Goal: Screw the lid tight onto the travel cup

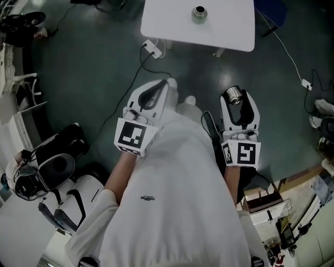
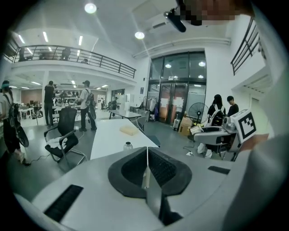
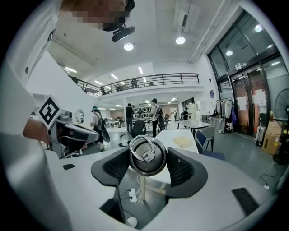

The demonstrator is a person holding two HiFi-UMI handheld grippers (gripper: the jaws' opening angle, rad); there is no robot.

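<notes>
Right gripper point(image 3: 148, 166): jaws wide, pads clamped on either side of the round metal lid point(image 3: 147, 155), whose ring handle faces the gripper's camera. Held out at the person's right side, above the dark floor point(image 1: 94, 78).

Left gripper point(image 2: 146, 168): jaws pressed together, nothing between them. Held close in front of the body.

Travel cup point(image 1: 199, 13): upright on the white table point(image 1: 172, 26), well apart from both grippers, near the table's far edge.

Power strip point(image 1: 152, 49) on the floor just beside the table.
</notes>
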